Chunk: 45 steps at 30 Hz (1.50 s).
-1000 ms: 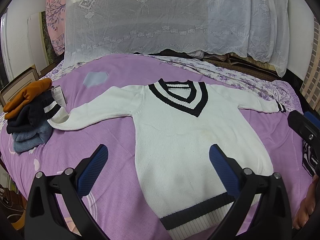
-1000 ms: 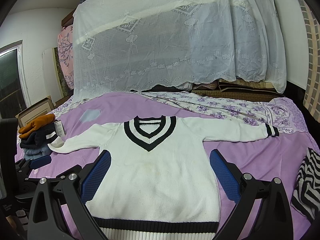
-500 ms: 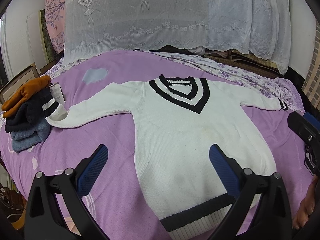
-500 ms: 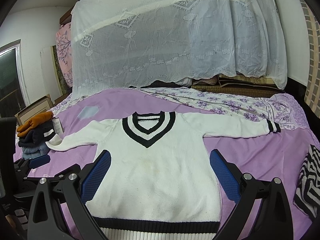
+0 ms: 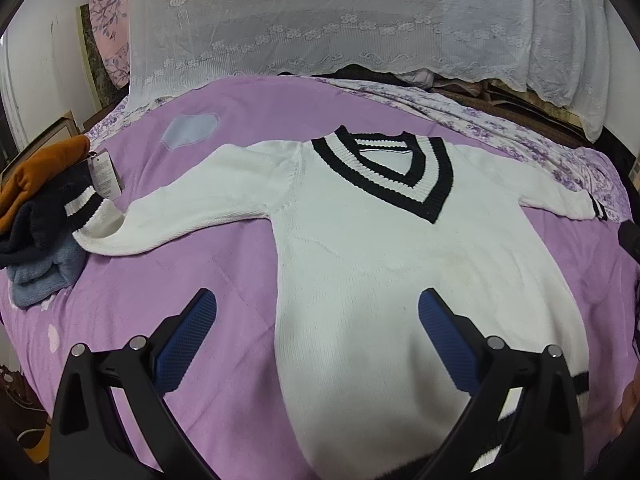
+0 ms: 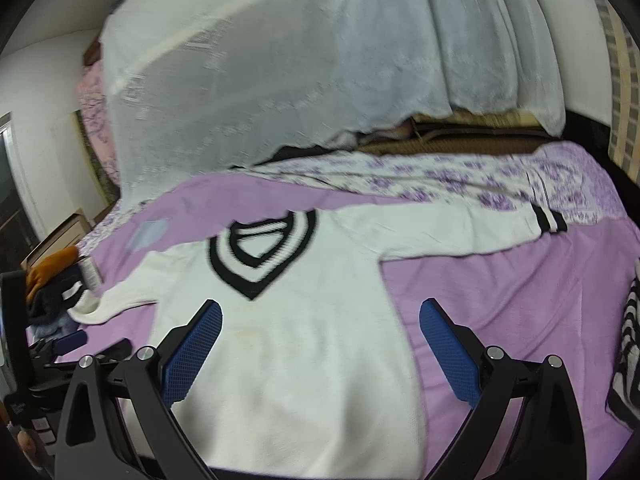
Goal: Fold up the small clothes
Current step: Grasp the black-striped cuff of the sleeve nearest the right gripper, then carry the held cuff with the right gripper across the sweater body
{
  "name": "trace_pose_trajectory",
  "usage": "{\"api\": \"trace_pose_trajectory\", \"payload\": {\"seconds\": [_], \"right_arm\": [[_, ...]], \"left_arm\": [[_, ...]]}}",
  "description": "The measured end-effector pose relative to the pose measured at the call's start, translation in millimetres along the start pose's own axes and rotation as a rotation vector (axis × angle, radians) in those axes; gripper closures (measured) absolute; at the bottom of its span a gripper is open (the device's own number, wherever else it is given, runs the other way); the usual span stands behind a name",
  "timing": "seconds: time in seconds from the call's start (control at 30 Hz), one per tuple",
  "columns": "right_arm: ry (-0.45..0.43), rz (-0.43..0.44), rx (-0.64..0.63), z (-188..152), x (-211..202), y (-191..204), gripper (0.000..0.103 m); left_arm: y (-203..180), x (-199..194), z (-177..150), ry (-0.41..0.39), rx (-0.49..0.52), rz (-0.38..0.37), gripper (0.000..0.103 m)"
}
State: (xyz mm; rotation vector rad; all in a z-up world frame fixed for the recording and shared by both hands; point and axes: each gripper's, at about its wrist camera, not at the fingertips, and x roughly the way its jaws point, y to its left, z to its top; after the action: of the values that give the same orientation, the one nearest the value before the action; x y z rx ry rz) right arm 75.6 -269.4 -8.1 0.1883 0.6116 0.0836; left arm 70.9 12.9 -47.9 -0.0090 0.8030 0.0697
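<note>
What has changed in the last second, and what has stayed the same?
Both grippers moved forward over the white sweater, which now looks larger in both views; the right view swung and blurred. Nothing was grasped: left gripper and right gripper jaws stay open. The sweater and folded pile stayed put.

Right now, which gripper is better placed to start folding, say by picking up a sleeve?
Probably the left. The left gripper is open over the white sweater near its stack-side sleeve. The right gripper, also open, sits mid-body, and its view is blurred.

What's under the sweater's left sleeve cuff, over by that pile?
The cuff rests on the stack of folded clothes: dark navy piece directly beneath, blue one lower. Anything further under is covered.
</note>
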Motion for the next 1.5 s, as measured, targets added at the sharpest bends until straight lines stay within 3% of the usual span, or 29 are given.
{"api": "trace_pose_trajectory", "payload": {"seconds": [0.17,0.33,0.5,0.6,0.83,0.93,1.17,1.23,1.5], "right_arm": [[0.056,-0.019,0.115,18,35,-53,0.003],[0.069,0.007,0.358,32,61,-131,0.004],[0.034,-0.007,0.618,31,76,-208,0.004],[0.008,-0.038,0.699,28,82,-236,0.004],[-0.025,-0.073,0.775,32,106,-278,0.004],[-0.029,-0.073,0.795,35,116,-290,0.011],[-0.061,-0.038,0.866,33,132,-316,0.035],[-0.063,-0.029,0.89,32,138,-323,0.038],[-0.076,-0.094,0.89,36,154,-335,0.041]], "left_arm": [[-7,31,25,0.023,0.001,0.002,0.004],[-30,56,53,0.036,0.054,0.029,0.004],[-54,79,73,0.068,0.09,0.036,0.004],[-72,94,83,0.096,0.102,0.021,0.004],[-136,123,99,0.11,0.167,-0.023,0.004],[-154,138,96,0.114,0.179,-0.035,0.004],[-151,186,81,0.197,0.119,-0.082,0.004],[-148,186,80,0.178,0.088,-0.102,0.004],[-156,185,74,0.148,0.119,-0.06,0.004]]}}
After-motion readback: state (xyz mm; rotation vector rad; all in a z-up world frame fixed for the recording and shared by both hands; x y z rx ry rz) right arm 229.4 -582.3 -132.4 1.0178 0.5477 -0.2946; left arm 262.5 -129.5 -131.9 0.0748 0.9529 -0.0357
